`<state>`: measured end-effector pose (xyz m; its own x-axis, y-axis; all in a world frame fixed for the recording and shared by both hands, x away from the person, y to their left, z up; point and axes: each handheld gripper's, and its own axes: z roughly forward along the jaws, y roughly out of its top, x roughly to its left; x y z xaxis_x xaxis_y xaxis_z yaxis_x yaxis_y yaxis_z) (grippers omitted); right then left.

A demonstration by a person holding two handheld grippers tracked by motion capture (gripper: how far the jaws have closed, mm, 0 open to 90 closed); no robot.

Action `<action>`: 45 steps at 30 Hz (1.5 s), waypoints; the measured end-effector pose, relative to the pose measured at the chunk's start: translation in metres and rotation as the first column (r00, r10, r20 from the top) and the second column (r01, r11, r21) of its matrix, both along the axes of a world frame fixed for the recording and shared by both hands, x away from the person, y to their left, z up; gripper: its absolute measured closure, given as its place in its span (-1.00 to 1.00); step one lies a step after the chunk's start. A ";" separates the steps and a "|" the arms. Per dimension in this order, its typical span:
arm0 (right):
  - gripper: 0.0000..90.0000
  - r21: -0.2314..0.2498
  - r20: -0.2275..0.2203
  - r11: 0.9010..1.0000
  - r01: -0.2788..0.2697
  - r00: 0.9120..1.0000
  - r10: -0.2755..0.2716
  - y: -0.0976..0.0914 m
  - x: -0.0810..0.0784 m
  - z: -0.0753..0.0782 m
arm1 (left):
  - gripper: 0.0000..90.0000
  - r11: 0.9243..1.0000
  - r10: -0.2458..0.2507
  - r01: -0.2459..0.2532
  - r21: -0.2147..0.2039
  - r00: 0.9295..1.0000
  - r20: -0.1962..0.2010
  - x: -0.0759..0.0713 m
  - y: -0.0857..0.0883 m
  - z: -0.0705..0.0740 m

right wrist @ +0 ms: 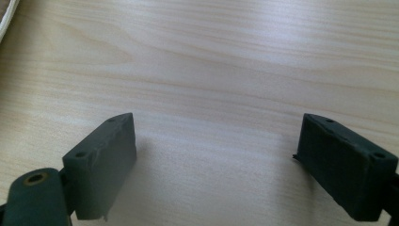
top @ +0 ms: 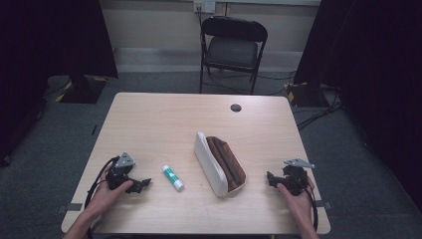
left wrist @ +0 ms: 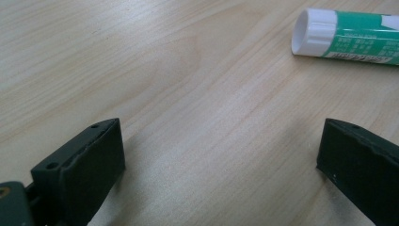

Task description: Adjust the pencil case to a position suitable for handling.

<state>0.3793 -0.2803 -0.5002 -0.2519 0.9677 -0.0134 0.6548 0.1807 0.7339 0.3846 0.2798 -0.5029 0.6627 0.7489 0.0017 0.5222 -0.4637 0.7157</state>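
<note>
Left gripper [top: 143, 183]: held in the person's left hand [top: 107, 194] at the near left of the table [top: 154, 119]; resting low on the wood, jaws pointing toward the table's middle.
Left jaws: spread wide in the left gripper view, one black pad [left wrist: 91, 169] at lower left, the other at lower right; bare wood grain between them. Nothing gripped, nothing touched by either pad.
Glue stick [top: 172, 178]: white cap, green and white label, lying flat on the table just ahead of the left gripper, between it and the pencil case. In the left gripper view it lies at upper right [left wrist: 346, 40], capped end toward the middle of the frame, beyond the pads and apart from them.
Right gripper [top: 271, 179]: held in the person's right hand [top: 296, 194] at the near right of the table, jaws pointing toward the pencil case.
Right jaws: wide apart in the right gripper view, pad [right wrist: 101, 160] at lower left and its partner at lower right; plain tabletop in the gap. Holding nothing, pressing on nothing.
Pencil case [top: 219, 163]: white shell with brown inside, lying near mid-table, between the glue stick and the right gripper; near the right jaws but not touching.
Chair [top: 231, 47]: black folding chair, beyond the far edge of the table.
</note>
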 end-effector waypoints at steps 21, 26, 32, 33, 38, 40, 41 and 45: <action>-0.46 0.004 0.022 0.994 -0.112 0.993 0.112 0.008 -0.006 0.008 | -0.98 1.000 0.000 0.000 -0.001 1.000 -0.001 0.000 0.000 0.000; -0.18 0.042 0.085 0.970 -0.239 0.968 0.235 0.027 -0.012 0.023 | -0.99 1.000 -0.001 0.001 0.000 1.000 -0.002 0.001 0.000 0.000; -0.15 0.050 0.110 0.941 -0.334 0.939 0.327 0.048 -0.014 0.030 | -0.99 1.000 0.002 -0.002 0.002 1.000 0.000 0.000 0.000 0.000; -0.15 0.050 0.113 0.938 -0.343 0.935 0.336 0.051 -0.015 0.030 | -0.99 1.000 0.002 -0.002 0.002 1.000 0.000 0.000 0.000 0.000; -0.15 0.042 0.092 0.919 -0.392 0.917 0.387 0.064 -0.013 0.027 | -0.99 1.000 0.009 -0.009 -0.003 1.000 -0.004 -0.001 0.000 0.000; -0.15 0.020 0.074 0.918 -0.397 0.916 0.394 0.067 -0.014 0.024 | -0.99 1.000 0.011 -0.011 -0.004 1.000 -0.004 -0.001 0.000 0.000; -0.15 0.019 0.070 0.919 -0.394 0.917 0.392 0.068 -0.014 0.022 | -0.99 1.000 0.011 -0.011 -0.004 1.000 -0.004 -0.001 0.000 0.000; -0.15 0.016 0.065 0.920 -0.392 0.919 0.390 0.068 -0.015 0.021 | -0.99 1.000 0.010 -0.010 -0.003 1.000 -0.004 -0.001 0.000 0.000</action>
